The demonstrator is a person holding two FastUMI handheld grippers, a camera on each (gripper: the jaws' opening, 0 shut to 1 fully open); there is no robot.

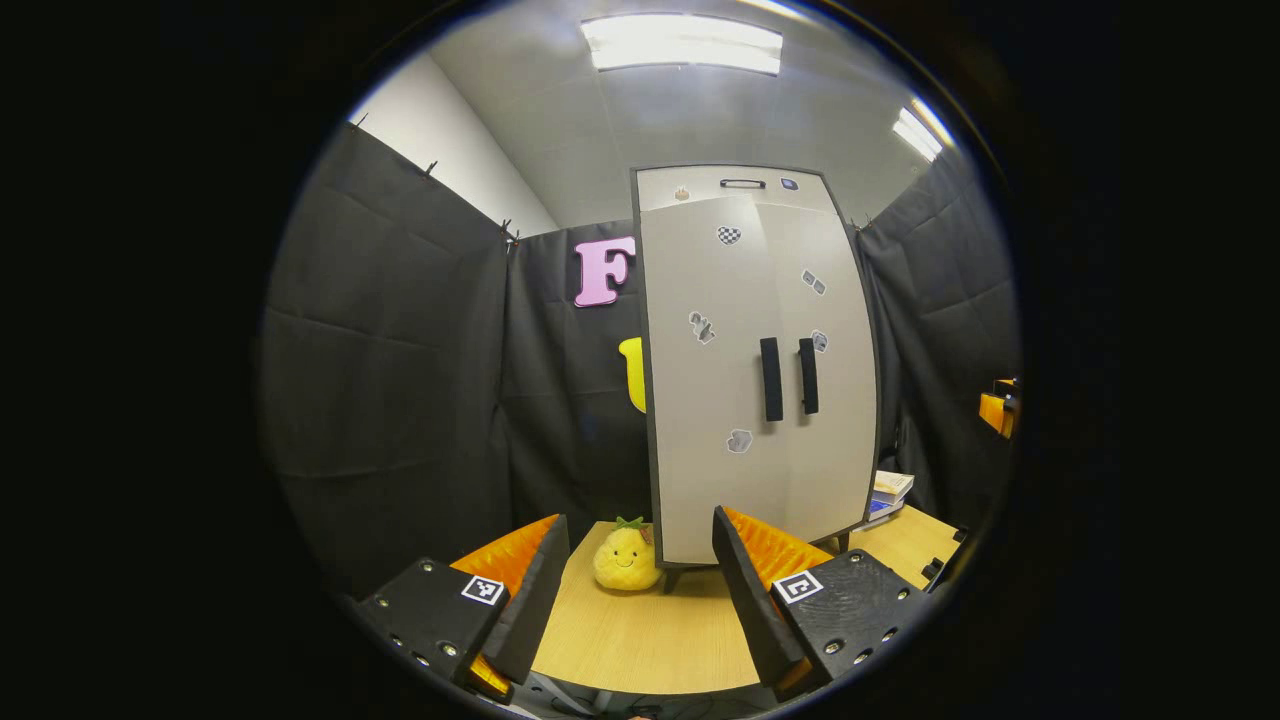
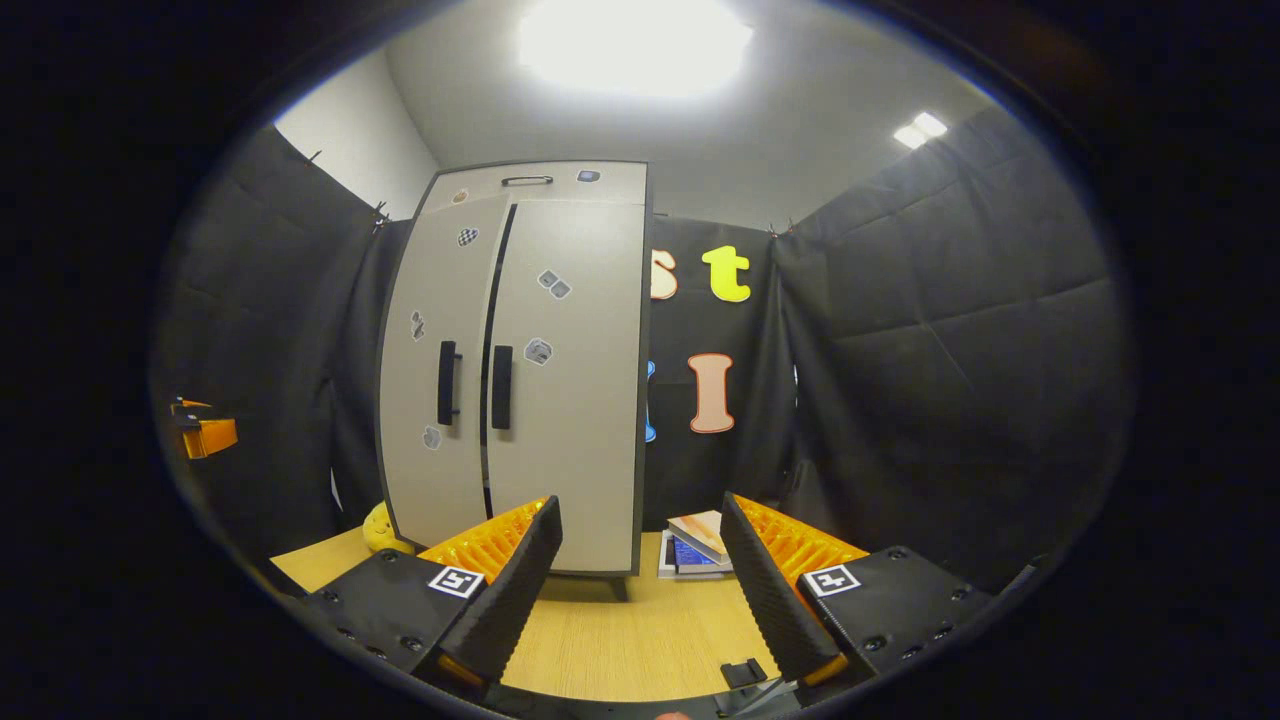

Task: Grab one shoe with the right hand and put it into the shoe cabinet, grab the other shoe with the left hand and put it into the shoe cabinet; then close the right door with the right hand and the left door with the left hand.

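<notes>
In the left gripper view, the left gripper point(image 1: 640, 585) has its two fingers spread wide with nothing between them, over a bare wooden table point(image 1: 650, 640). Just past the fingers, at about 12 o'clock, a yellow smiling plush toy point(image 1: 626, 559) sits on the table, touching or just beside the cabinet's lower left corner. The shoe cabinet point(image 1: 760, 370) stands upright behind it, both doors looking shut, with two dark vertical handles point(image 1: 788, 378) side by side at the middle seam and small stickers too small to make out. At 3 o'clock a stack of books point(image 1: 888, 492) is half hidden behind the cabinet. No shoes can be seen, so whether they lie inside cannot be told.

In the right gripper view, the right gripper point(image 2: 640, 590) is likewise wide apart and holds nothing. At 11 o'clock the cabinet shows a thin dark gap between its doors. An orange object at 9 o'clock is cut off.
</notes>
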